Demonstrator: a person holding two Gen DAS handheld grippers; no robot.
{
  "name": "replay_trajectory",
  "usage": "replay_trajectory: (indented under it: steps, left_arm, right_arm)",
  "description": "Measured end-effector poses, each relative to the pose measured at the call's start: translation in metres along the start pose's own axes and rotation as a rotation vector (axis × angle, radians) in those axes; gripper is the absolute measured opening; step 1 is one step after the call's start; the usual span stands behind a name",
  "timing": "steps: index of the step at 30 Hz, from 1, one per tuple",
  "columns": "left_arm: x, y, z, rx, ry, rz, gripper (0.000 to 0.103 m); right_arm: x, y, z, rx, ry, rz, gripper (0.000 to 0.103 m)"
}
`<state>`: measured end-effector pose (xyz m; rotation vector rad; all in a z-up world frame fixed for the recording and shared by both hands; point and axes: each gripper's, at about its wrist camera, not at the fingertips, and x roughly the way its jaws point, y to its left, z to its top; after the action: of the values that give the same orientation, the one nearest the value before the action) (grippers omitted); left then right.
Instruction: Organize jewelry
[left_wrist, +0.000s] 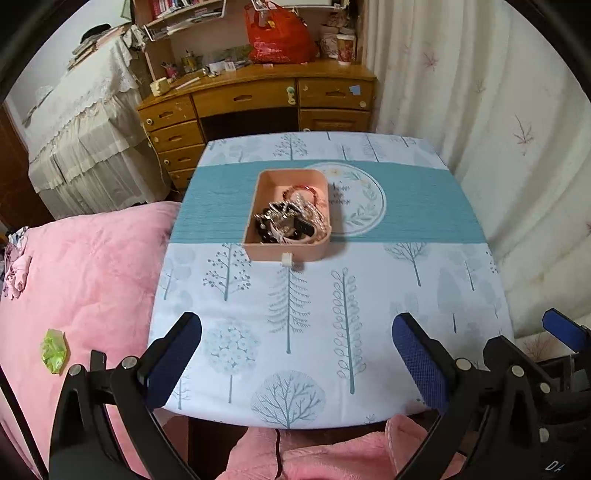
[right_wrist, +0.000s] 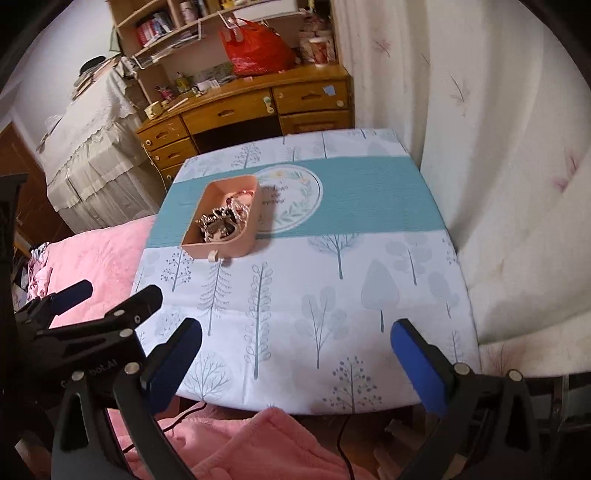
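A pink open box (left_wrist: 286, 253) sits on the tree-print tablecloth (left_wrist: 332, 314), on its teal band. Inside lies a tangle of jewelry (left_wrist: 288, 219): silver chains, dark pieces and a pink bracelet. The box (right_wrist: 225, 249) and jewelry (right_wrist: 221, 221) also show in the right wrist view, far left of centre. My left gripper (left_wrist: 297, 345) is open and empty above the table's near edge, well short of the box. My right gripper (right_wrist: 295, 349) is open and empty, beside the left one (right_wrist: 92, 306), near the same edge.
A pink blanket (left_wrist: 81, 280) covers the bed left of the table, with a green wrapper (left_wrist: 54, 350) on it. A wooden desk (left_wrist: 258, 99) with drawers and a red bag (left_wrist: 279, 37) stands behind. A white curtain (left_wrist: 498, 129) hangs close on the right.
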<state>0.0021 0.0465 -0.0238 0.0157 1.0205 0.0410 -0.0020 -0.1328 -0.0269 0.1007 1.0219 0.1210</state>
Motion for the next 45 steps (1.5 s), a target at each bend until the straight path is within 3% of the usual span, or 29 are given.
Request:
replay_trajectory:
  steps: [18, 45]
  left_arm:
    - [0.004, 0.004, 0.014, 0.011, -0.013, 0.032, 0.102]
    - [0.001, 0.005, 0.007, -0.003, -0.009, 0.031, 0.102]
  right_arm:
    - [0.011, 0.007, 0.017, -0.002, 0.014, 0.018, 0.102]
    - [0.010, 0.007, 0.010, -0.001, 0.018, 0.020, 0.103]
